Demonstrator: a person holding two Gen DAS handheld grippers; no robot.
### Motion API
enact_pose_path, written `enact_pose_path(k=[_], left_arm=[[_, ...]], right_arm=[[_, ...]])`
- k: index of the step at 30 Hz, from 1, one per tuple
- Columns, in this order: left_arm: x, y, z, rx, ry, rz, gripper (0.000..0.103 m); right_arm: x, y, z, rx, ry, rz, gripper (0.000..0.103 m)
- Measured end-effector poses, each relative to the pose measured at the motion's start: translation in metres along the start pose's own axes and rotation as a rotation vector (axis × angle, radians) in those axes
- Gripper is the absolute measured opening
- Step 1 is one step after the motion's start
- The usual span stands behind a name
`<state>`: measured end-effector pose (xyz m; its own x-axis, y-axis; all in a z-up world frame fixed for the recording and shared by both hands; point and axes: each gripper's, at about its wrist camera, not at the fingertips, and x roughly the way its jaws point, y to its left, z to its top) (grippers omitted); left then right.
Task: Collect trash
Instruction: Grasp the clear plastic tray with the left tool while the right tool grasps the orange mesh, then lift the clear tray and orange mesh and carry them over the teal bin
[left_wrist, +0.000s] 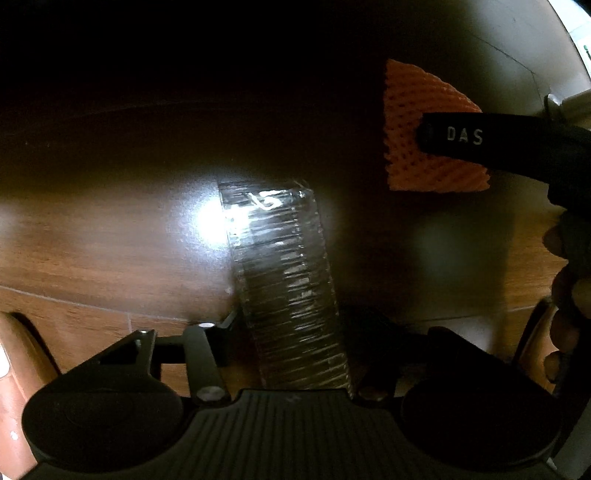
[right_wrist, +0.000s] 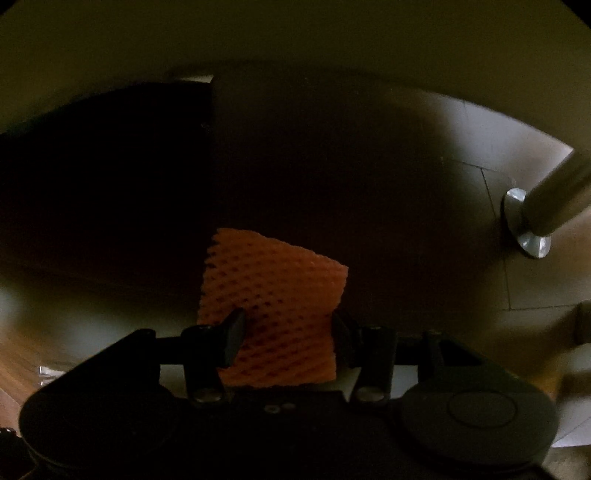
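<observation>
Between the fingers of the left tool (left_wrist: 291, 332) sat a clear ribbed plastic piece (left_wrist: 284, 273), clamped at its near end and reaching forward over the wood-look floor (left_wrist: 103, 258), where a lamp glare lay just beside its far end. Off to the right in the left wrist view, the orange foam net (left_wrist: 417, 110) hung in the grip of the right tool (right_wrist: 284, 332), whose dark finger (left_wrist: 461, 138) with white lettering crossed in front of it. From the right wrist view, that net filled the gap between both fingers, pinched at its lower part and fanning upward. Beyond it lay deep shadow; no container could be made out there. A metal leg (right_wrist: 546, 206) with a round foot stood on pale tiles (right_wrist: 480, 147) at the right.
</observation>
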<state>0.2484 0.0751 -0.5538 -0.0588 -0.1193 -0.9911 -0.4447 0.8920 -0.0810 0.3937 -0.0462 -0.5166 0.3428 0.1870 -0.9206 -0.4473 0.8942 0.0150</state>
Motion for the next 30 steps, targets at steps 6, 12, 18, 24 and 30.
enact_pose_path(k=[6,12,18,24,30], left_arm=[[-0.003,0.002,0.000,-0.004,0.010,0.004,0.045],[-0.021,-0.003,0.001,-0.012,-0.005,0.002,0.045],[-0.057,-0.007,-0.005,-0.034,-0.022,-0.003,0.045],[-0.109,-0.012,-0.020,-0.065,-0.060,-0.016,0.045],[-0.174,-0.019,-0.039,-0.064,-0.139,-0.036,0.045]], right_arm=[[-0.003,0.010,0.000,-0.057,0.013,0.024,0.020],[-0.014,0.017,-0.007,-0.071,0.046,0.023,0.017],[-0.056,0.021,-0.016,-0.087,0.053,0.028,0.017],[-0.119,0.021,-0.020,-0.085,0.027,0.029,0.017],[-0.186,0.020,-0.014,-0.069,-0.031,0.033,0.017]])
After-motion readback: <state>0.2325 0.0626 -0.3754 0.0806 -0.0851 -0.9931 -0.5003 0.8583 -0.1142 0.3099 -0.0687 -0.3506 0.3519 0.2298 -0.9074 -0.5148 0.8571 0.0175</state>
